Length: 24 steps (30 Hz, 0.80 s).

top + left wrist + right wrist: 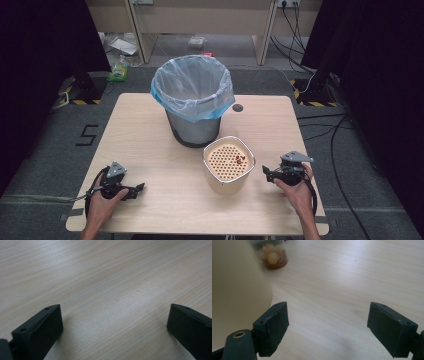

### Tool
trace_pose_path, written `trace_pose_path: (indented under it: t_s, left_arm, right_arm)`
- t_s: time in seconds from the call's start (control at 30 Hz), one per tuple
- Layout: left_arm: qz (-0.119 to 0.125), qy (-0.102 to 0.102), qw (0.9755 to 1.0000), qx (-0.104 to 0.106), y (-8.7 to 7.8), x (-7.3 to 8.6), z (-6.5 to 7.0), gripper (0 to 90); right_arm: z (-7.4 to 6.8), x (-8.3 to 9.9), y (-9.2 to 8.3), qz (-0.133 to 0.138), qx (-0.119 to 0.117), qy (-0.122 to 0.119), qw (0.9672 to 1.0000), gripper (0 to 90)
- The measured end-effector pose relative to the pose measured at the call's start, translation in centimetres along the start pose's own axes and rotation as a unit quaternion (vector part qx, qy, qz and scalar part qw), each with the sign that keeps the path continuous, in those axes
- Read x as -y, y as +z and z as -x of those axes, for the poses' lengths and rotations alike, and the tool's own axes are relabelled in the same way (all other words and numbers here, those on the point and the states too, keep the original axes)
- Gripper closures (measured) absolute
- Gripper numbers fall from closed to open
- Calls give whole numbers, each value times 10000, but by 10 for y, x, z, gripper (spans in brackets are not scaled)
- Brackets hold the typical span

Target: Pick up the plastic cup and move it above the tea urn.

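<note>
Wood table w/ lined bin, grey floor.

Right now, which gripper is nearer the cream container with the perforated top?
Right. The right gripper sits just off the cream container, jaws open toward its side wall. The left gripper rests farther away across the table, also open.
</note>
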State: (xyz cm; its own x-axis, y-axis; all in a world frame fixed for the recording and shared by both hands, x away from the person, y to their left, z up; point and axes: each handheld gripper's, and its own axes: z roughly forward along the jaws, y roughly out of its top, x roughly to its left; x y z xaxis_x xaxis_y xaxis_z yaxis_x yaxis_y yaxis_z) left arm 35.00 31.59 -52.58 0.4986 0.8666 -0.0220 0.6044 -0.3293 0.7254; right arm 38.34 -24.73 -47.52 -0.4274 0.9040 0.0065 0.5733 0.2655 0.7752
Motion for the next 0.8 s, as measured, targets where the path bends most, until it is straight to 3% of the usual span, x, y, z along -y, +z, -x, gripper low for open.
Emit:
trace_pose_path:
  t_s: [0.17,0.4,0.53,0.7,0.8]
  left_arm:
    - [1,-3,10000,1,0,0,0,0]
    - [-4,1,10000,1,0,0,0,0]
    - [-5,3,10000,2,0,0,0,0]
    - [-7,2,10000,2,0,0,0,0]
    - [-6,0,10000,2,0,0,0,0]
  right_arm:
    - [7,-17,-3,98,-12,95,9999,207]
    - [22,-60,1,147,-128,65,9998,316]
    - [20,-78,4,133,-215,-33,9997,353]
    - [7,-106,16,55,-441,-282,9986,405]
    - [2,-115,24,-4,-548,-262,9982,411]
